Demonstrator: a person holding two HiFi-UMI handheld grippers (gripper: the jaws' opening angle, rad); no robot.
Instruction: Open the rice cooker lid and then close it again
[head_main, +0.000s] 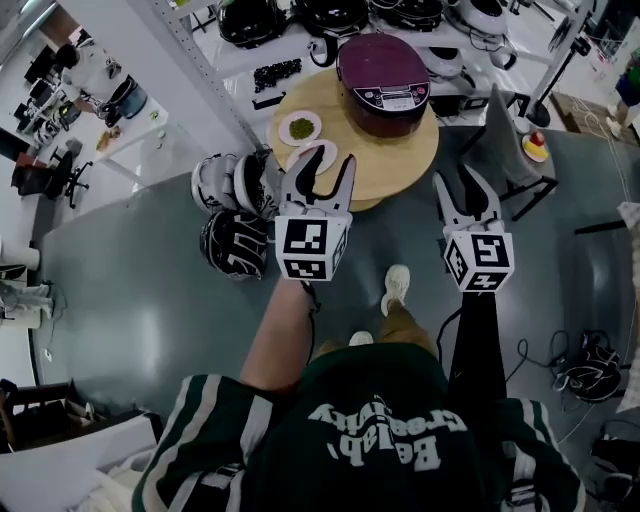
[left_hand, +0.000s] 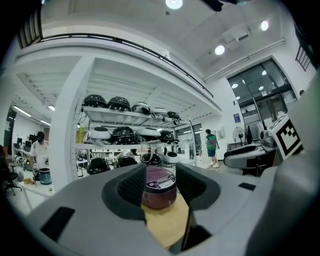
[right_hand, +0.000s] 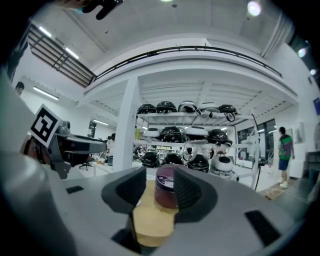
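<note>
The rice cooker (head_main: 383, 83) stands ahead of both tools on the far half of a round wooden bench (head_main: 415, 160), lid down and control panel turned toward the person. It lies ahead and to the right of the left hand-held gripper (head_main: 322, 166), and ahead and to the left of the right hand-held gripper (head_main: 458, 185). The 2 flank it rather than line up on it, and neither touches it. Both point level at it with their jaws standing apart and nothing gripped; each gripper view shows the cooker framed in the gap, well beyond the pads. The left one's tips already reach over the near rim of the bench, so it looks slightly the nearer. The right one hangs off the bench's right side, over the floor. The cooker is squat and nearly round, with no marked long axis. What counts is its front: I judge the hinge to be on the far side, so the lid would swing up and away from the person. Just ahead of the left hand-held gripper lie 2 small dishes (head_main: 300, 128), which a low straight reach could clip. The right side has a clearer lane, though a dark stand (head_main: 505, 135) crowds its outer flank. Above the lid the room is open; a shelf rack (head_main: 300, 45) stands behind the bench.
</note>
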